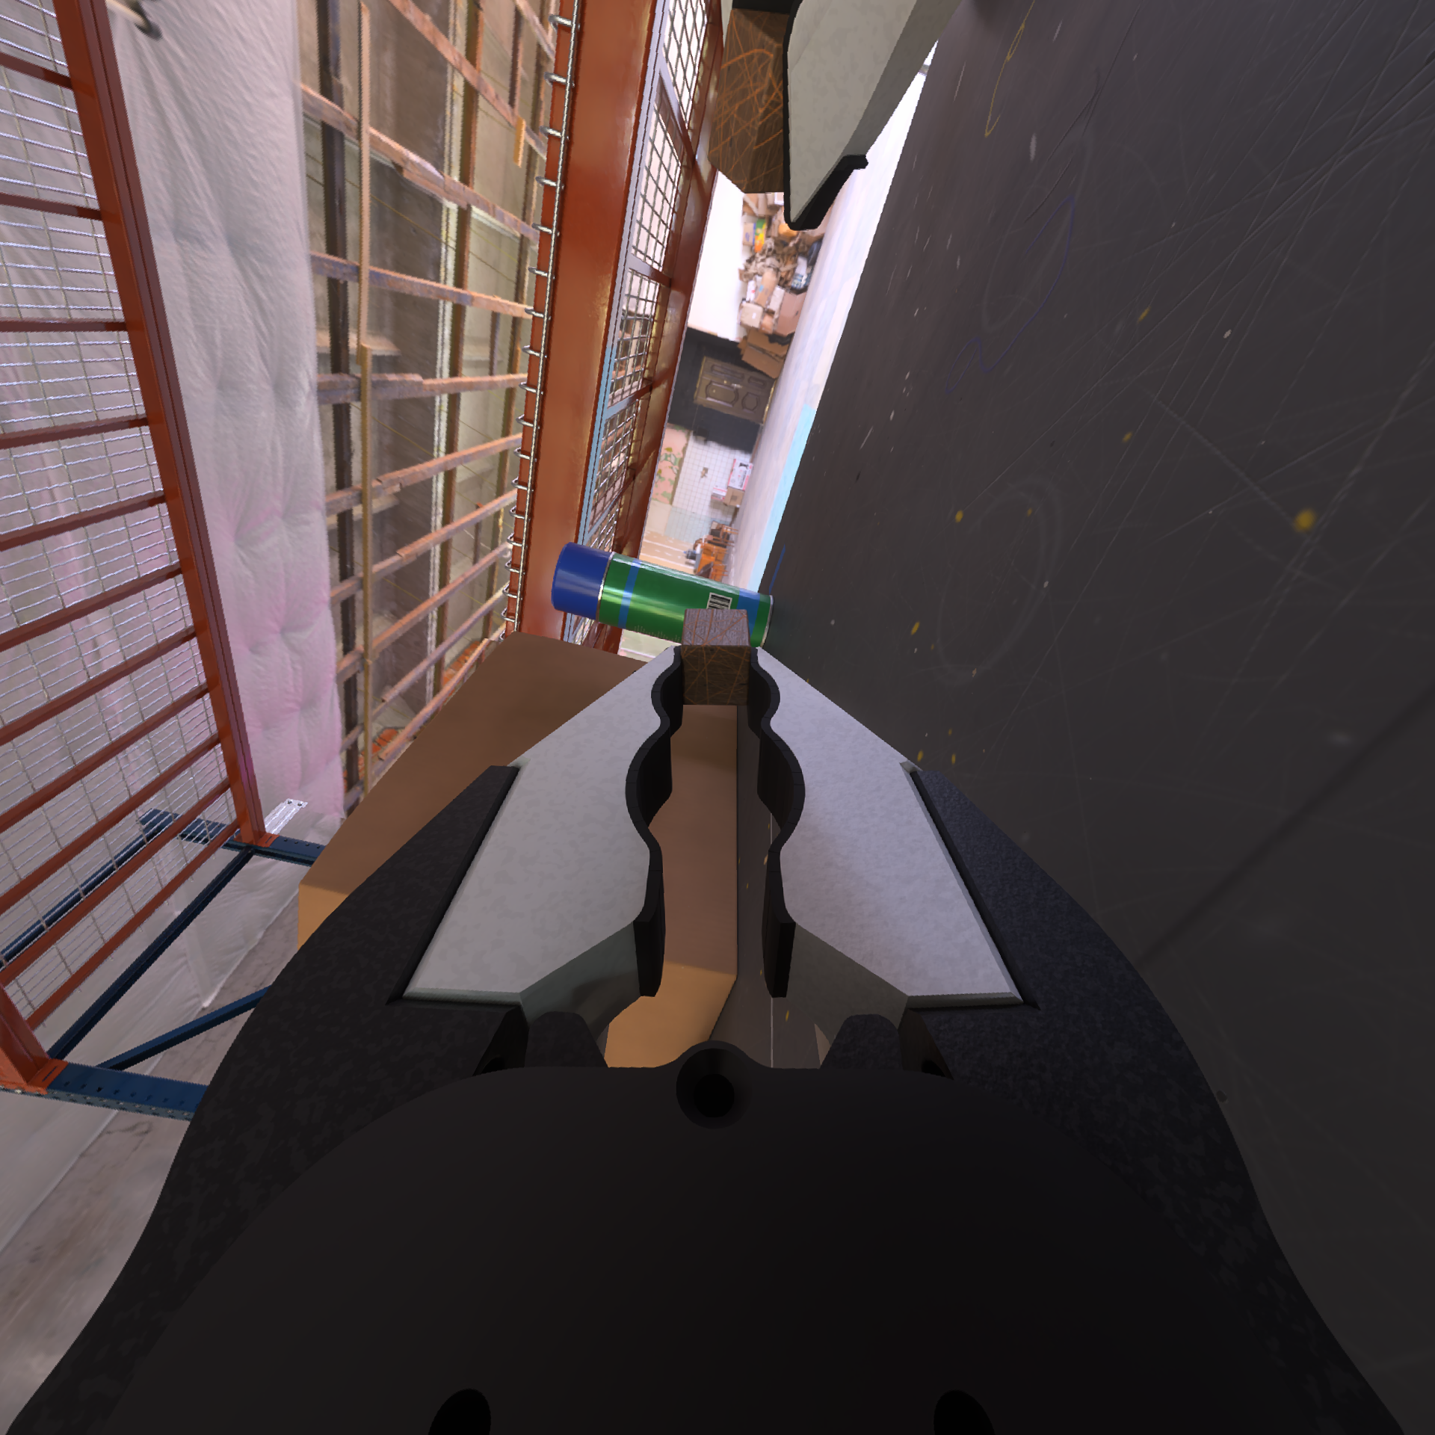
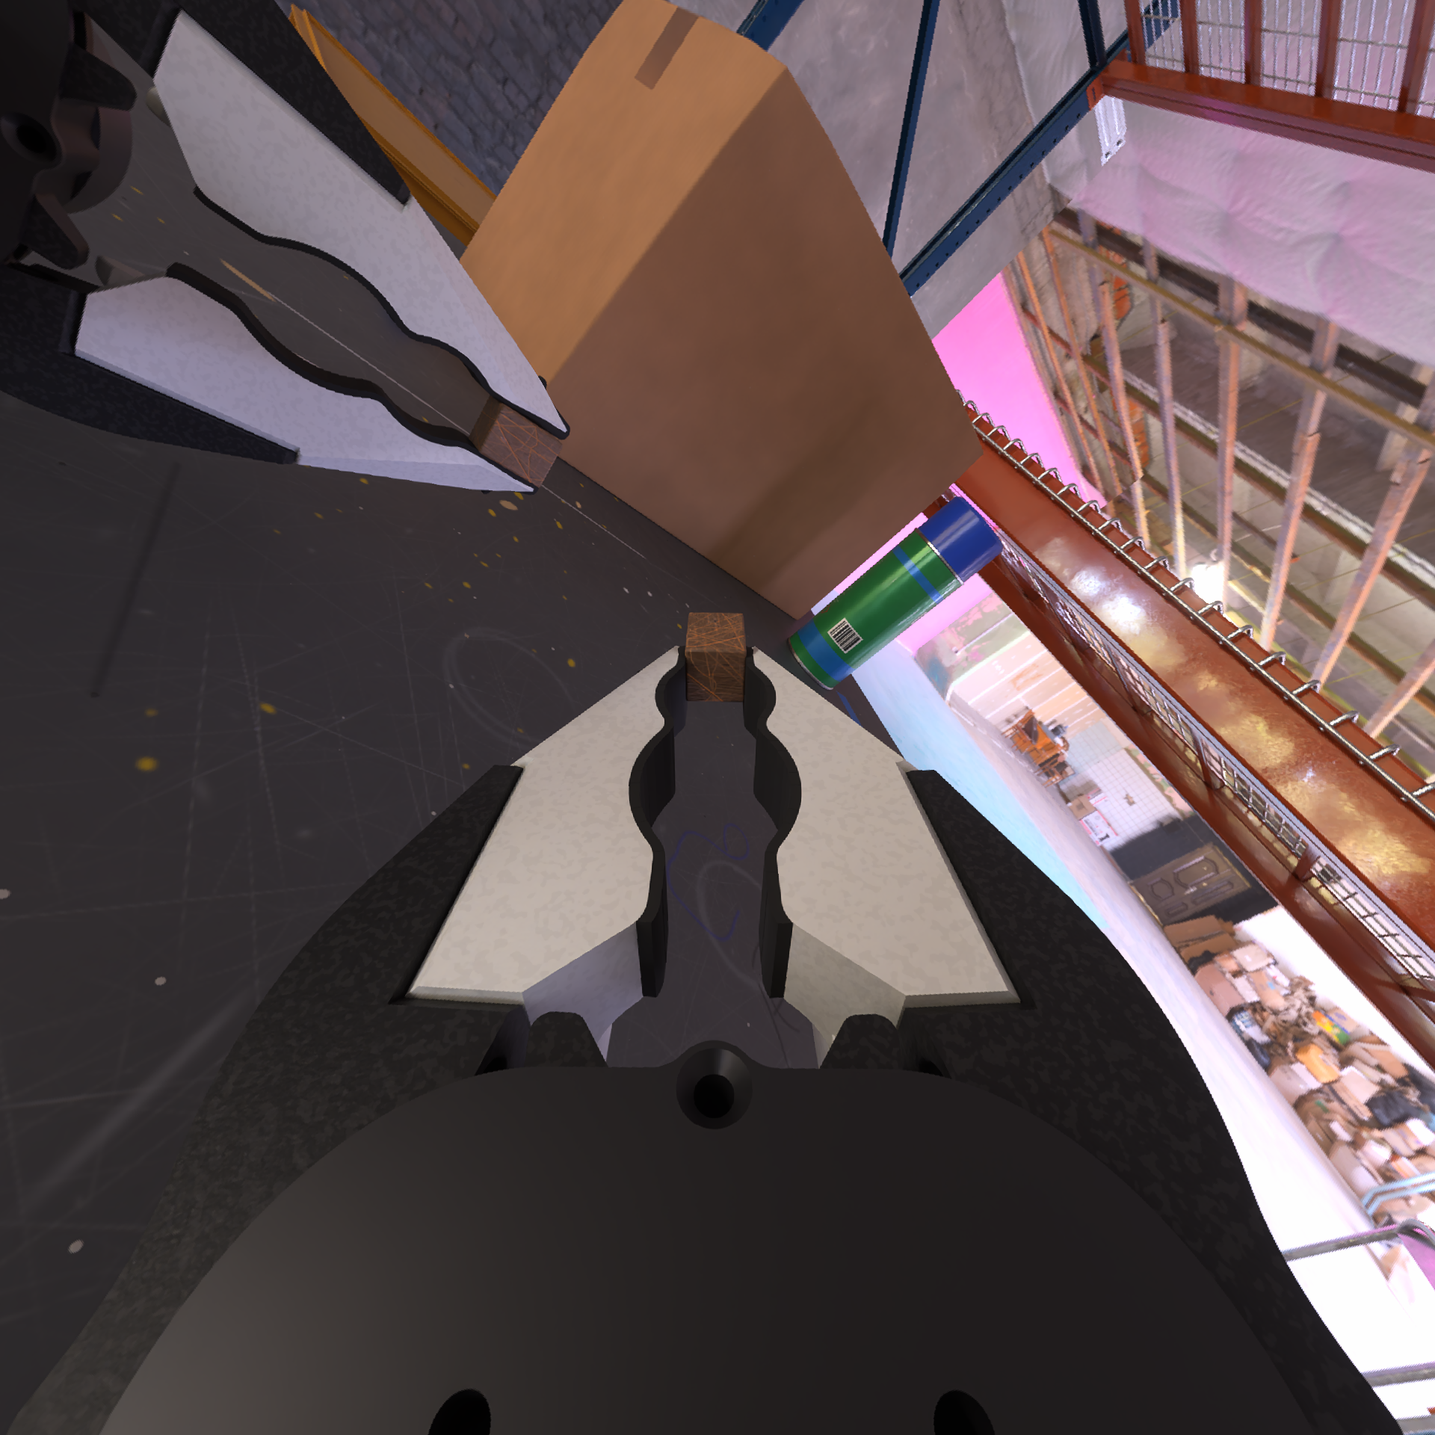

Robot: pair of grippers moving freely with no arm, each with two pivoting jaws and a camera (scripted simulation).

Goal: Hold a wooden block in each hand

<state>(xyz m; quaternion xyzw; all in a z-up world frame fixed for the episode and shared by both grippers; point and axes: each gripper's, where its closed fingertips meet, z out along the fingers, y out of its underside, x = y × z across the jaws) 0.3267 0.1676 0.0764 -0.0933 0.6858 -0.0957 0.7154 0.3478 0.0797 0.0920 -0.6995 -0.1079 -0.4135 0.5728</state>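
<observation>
In the left wrist view my left gripper (image 1: 715, 672) is shut on a small brown wooden block (image 1: 715, 660), pinched between its fingertips. In the right wrist view my right gripper (image 2: 715, 672) is shut on a second wooden block (image 2: 715, 656) in the same way. The left gripper also shows at the upper left of the right wrist view (image 2: 528, 450), holding its block (image 2: 516, 444) above the dark tabletop (image 2: 272, 660). The right gripper's finger (image 1: 846, 101) and its block (image 1: 749, 101) show at the top of the left wrist view.
A green spray can with a blue cap (image 1: 660, 594) stands on the dark table (image 1: 1126, 543), just beyond both grippers; it also shows in the right wrist view (image 2: 893, 594). A large cardboard box (image 2: 699, 310) stands beside it. Red metal racking (image 2: 1203, 660) lies beyond the table edge.
</observation>
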